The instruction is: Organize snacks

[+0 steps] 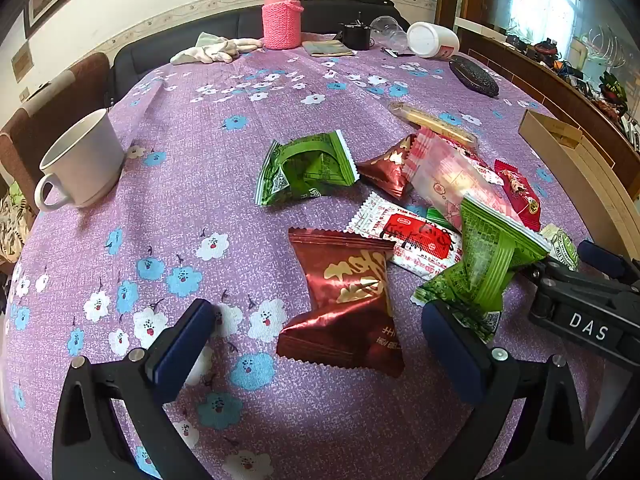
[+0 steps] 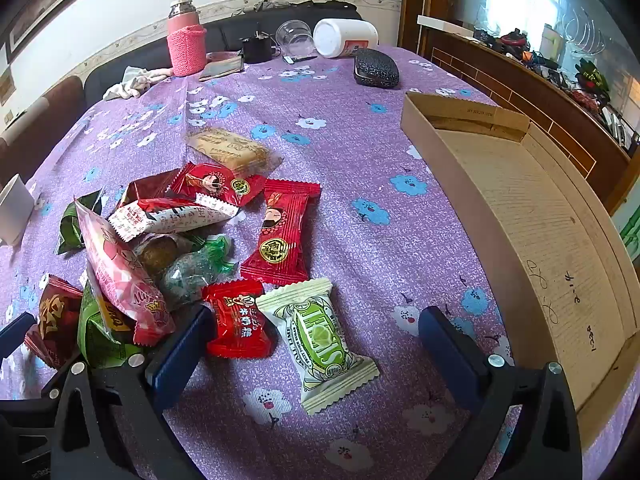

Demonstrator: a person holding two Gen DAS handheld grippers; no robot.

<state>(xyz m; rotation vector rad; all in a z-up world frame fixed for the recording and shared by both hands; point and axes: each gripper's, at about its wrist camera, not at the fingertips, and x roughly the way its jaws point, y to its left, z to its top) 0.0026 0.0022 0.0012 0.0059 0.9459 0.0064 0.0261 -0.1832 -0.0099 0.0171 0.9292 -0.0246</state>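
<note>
While both tools hang tilted down over the worktop (image 2: 360, 152), which is covered by a purple cloth printed with blue and white flowers, neither pinches anything: the left tool (image 1: 316, 344) has its blue-padded fingers spread wide on either side of a dark red foil snack packet with gold lettering (image 1: 344, 300), apart from it, and the right tool (image 2: 316, 344) is spread just as wide around a pale green-and-cream lime sweet wrapper (image 2: 320, 336), its left finger beside a small bright red candy packet (image 2: 236, 320). The loose pile of snacks (image 2: 160, 240) lies toward the near edge of the worktop, among them a crumpled green foil packet (image 1: 308, 168), a white-and-red sachet (image 1: 408, 236), a long red wrapper with a cartoon face (image 2: 280, 232) and a clear-wrapped tan biscuit (image 2: 232, 150). A shallow brown cardboard box tray (image 2: 520, 200) sits empty along the right edge. A white ceramic mug (image 1: 80, 160) stands at the left edge, and a pink flask in a knitted sleeve (image 1: 281, 16) stands at the far edge.
</note>
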